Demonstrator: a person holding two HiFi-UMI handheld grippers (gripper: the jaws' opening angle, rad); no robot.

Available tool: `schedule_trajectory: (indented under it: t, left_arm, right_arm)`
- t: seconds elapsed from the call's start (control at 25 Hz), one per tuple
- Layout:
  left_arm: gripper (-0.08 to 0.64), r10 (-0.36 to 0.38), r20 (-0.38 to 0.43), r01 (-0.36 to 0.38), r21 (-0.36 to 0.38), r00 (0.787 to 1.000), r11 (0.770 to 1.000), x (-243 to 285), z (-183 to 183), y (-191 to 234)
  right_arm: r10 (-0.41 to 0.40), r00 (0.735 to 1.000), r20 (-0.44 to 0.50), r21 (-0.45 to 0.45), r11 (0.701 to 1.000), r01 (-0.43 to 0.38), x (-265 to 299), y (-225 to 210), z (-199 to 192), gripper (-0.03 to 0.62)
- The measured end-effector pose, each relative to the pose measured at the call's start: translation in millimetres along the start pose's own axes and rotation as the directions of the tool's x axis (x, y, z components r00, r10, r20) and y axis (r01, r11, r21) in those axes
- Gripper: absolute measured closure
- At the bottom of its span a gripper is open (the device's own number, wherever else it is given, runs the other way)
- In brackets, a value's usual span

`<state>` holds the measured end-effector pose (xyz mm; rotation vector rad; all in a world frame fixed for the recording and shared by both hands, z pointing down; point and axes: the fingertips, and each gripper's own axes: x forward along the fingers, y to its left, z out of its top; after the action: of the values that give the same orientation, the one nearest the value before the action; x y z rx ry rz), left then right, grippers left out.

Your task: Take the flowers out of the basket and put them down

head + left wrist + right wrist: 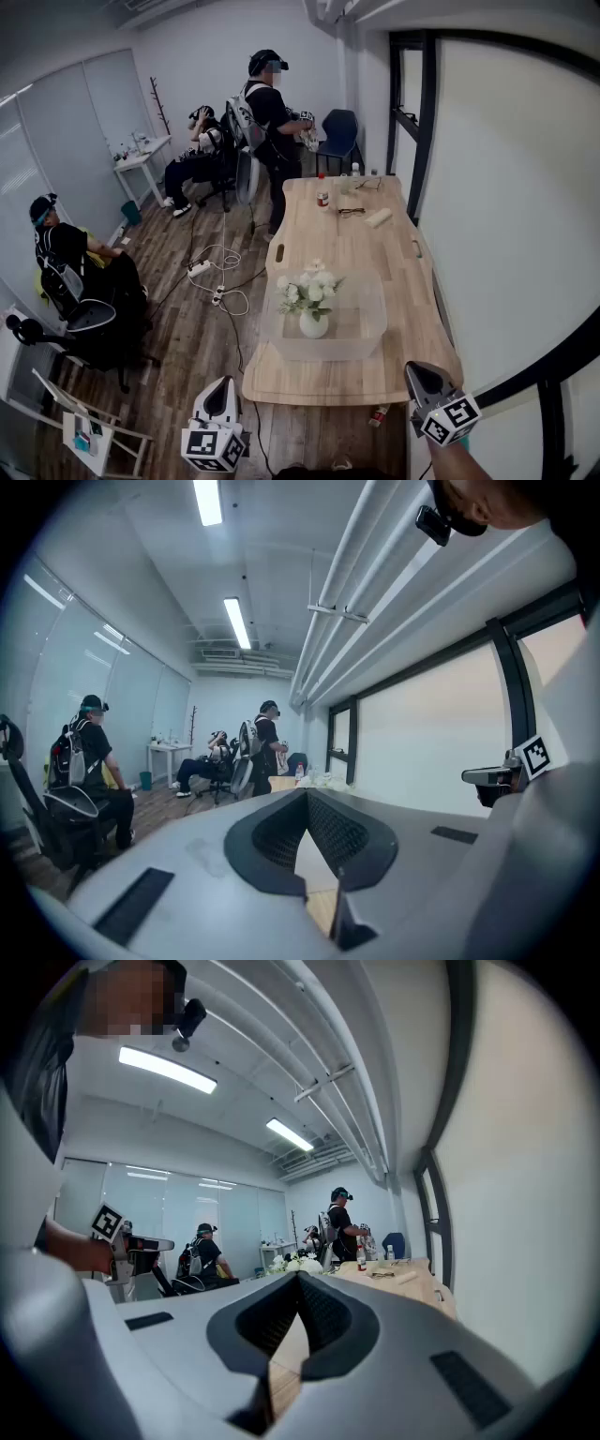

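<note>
The white flowers (309, 286) stand in a small white vase (314, 324) inside the clear, box-like basket (370, 323), which sits on the near half of the wooden table (347, 248). They are ahead of both grippers and well apart from them: ahead and to the right of the left gripper (222, 384), ahead and to the left of the right gripper (419, 372).

Both grippers are held short of the table's near edge, pointing almost level towards it. In the left gripper view the left gripper's (307, 797) jaws meet at their tips with nothing between them. The right gripper's (298, 1283) jaws are likewise closed and empty, and its view catches the flowers (302, 1262) just above the jaw tips.

Beyond the basket, farther from the grippers, a red-capped bottle (322, 197) and a pair of glasses (352, 212) lie on the table. Past its far end a person (272, 122) stands with a headset on. Off to the left of the left gripper another person (70, 253) sits in an office chair, and a power strip (200, 268) lies on the wood floor.
</note>
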<state>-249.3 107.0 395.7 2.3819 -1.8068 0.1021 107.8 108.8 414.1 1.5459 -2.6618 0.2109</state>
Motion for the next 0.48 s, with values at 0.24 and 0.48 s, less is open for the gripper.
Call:
schedule_trajectory:
  t: [0.24, 0.48]
  left_arm:
    - [0.555, -0.020, 0.022, 0.019, 0.034, 1.000, 0.999, 19.3, 12.6, -23.6]
    - [0.555, -0.013, -0.035, 0.015, 0.053, 0.999, 0.998, 24.8, 0.4, -24.8]
  right_arm:
    - [0.012, 1.000, -0.010, -0.001, 1.000, -0.012, 0.3, -17.8, -8.3, 0.574]
    - [0.036, 0.999, -0.020, 0.046, 0.998, -0.035, 13.3, -24.9, -26.2, 0.574]
